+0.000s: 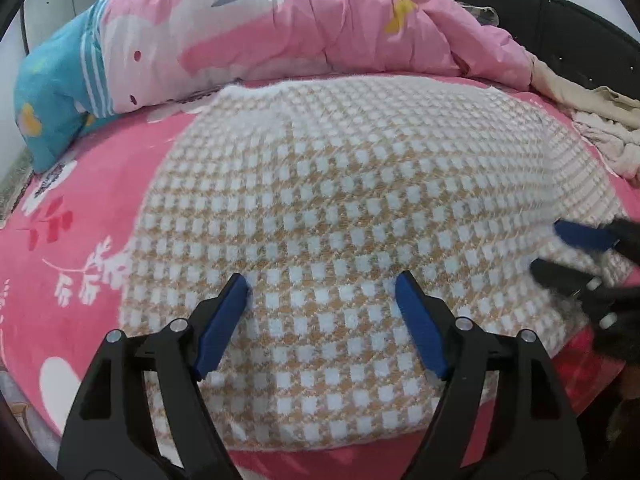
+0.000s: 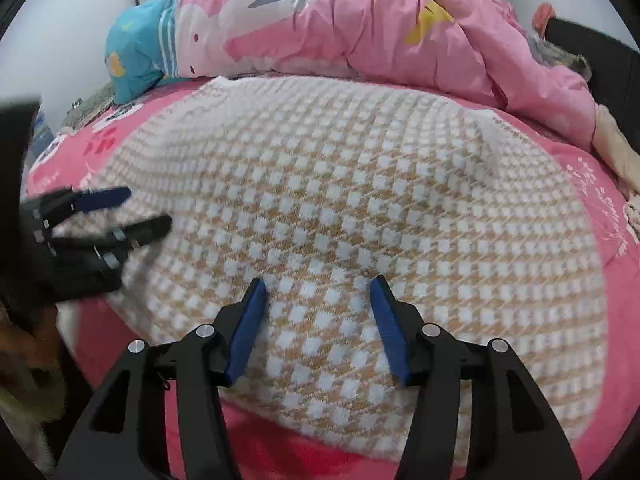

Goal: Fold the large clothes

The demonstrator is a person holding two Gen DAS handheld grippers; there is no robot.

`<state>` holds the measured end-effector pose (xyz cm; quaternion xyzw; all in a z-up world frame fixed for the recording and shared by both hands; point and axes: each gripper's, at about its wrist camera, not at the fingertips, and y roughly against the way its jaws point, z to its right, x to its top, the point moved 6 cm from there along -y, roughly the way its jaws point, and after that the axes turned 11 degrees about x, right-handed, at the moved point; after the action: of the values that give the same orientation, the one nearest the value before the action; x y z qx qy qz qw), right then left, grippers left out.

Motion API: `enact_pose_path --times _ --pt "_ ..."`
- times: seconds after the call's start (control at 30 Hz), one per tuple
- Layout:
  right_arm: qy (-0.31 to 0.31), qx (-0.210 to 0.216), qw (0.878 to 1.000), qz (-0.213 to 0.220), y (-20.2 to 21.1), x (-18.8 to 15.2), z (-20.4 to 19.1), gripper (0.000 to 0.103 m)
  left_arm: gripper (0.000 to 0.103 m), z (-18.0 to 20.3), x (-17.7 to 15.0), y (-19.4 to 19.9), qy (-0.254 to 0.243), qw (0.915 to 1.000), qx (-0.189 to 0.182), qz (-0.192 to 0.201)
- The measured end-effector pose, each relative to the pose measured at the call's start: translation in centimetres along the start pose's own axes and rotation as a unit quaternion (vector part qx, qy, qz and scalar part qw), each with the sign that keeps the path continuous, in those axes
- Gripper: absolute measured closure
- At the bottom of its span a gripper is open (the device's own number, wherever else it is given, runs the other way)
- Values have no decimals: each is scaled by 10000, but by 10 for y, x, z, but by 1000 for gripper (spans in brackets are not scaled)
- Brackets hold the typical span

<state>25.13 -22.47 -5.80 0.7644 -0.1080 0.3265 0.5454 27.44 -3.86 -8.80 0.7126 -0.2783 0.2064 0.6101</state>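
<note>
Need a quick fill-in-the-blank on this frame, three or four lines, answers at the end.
1. The checked garment lies spread on a ____ bedsheet.
2. Both the left gripper and the right gripper are ____, with nothing held.
3. Behind the garment is a bunched pink ____.
4. The blue pads on the fingers hang over the garment's ____ edge.

Answers: pink; open; quilt; near
</note>
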Motion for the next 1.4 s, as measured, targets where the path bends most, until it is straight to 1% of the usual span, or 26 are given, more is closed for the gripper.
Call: enact_pose_path --times 0.07,0.13,0.17,0.23,0.27,0.3,0.33,0.43,0.47,0.53,0.57,0.63,0.67,0.7,0.73,0.77,0.83,0.9,1.0,1.03,1.1,1.17,1.2,1.23,1.3,1.4 --pt "90 -180 9993 324 14 24 5 50 29 -2 1 0 98 9999 -73 -58" --pt "67 -343 9982 488 16 41 14 50 29 0 1 2 112 9999 -41 -46" --pt "49 -412 9978 510 11 46 21 50 29 0 1 2 109 9999 -19 -38" --pt "72 -626 9977 237 -14 37 33 50 29 0 1 3 144 9999 -4 -23" --pt "21 -516 9987 24 -34 25 42 48 29 1 -1 3 156 9999 -13 -25" --pt "19 -427 9991 60 -42 18 46 48 29 2 -1 3 149 9999 -16 -36" --pt "52 -398 9992 77 -40 19 45 48 29 1 -2 2 125 9999 -1 -31" --pt "-152 -335 9993 -116 -24 33 44 48 29 -1 -2 4 141 9999 0 6" --pt "-110 -274 9996 17 -14 45 42 48 29 -2 -2 4 168 9999 -29 -2" --pt "86 -572 9978 328 1 67 44 48 29 -2 -2 3 187 9998 -55 -12" --pt "120 -662 9969 396 4 74 46 48 29 -2 -2 4 183 9998 -44 -4" --pt "44 -724 9963 452 -1 83 57 48 29 -3 -2 4 181 9998 -26 12" --pt "-3 -833 9959 339 -13 82 68 48 29 -3 -2 4 187 9998 -28 13" --pt "-95 -891 9960 28 -35 72 80 47 29 -4 -1 4 198 9998 -36 9" --pt "-217 -773 9967 -107 -47 61 87 45 29 -3 -1 4 195 9998 -43 11" --pt "-365 -573 9977 -40 -54 54 94 44 29 -3 -2 4 182 9998 -55 16" --pt "-427 -521 9977 -62 -48 62 95 44 29 -2 -2 5 149 9999 -25 22" --pt "-465 -588 9970 -208 -41 72 92 44 29 -3 -2 5 182 9998 -62 14" --pt "-468 -469 9978 83 -27 97 91 44 29 -3 -2 5 193 9998 -83 27" --pt "-468 -494 9974 248 -21 107 92 44 29 -4 -2 5 183 9998 -71 26" --pt "-551 -507 9965 379 -22 117 97 44 29 -5 -2 4 179 9998 -60 43" --pt "-631 -719 9952 207 -44 111 116 44 28 -4 -1 4 167 9998 -54 54" --pt "-632 -839 9945 -51 -65 98 127 39 28 -4 -1 4 166 9998 -59 57" --pt "-763 -672 9948 0 -73 90 133 39 28 -4 0 4 162 9998 -98 82" --pt "-952 -493 9942 74 -66 93 136 38 28 -3 1 4 120 9999 -80 90" --pt "-910 -593 9940 -107 -57 95 133 38 28 -7 5 9 124 9999 -112 17"
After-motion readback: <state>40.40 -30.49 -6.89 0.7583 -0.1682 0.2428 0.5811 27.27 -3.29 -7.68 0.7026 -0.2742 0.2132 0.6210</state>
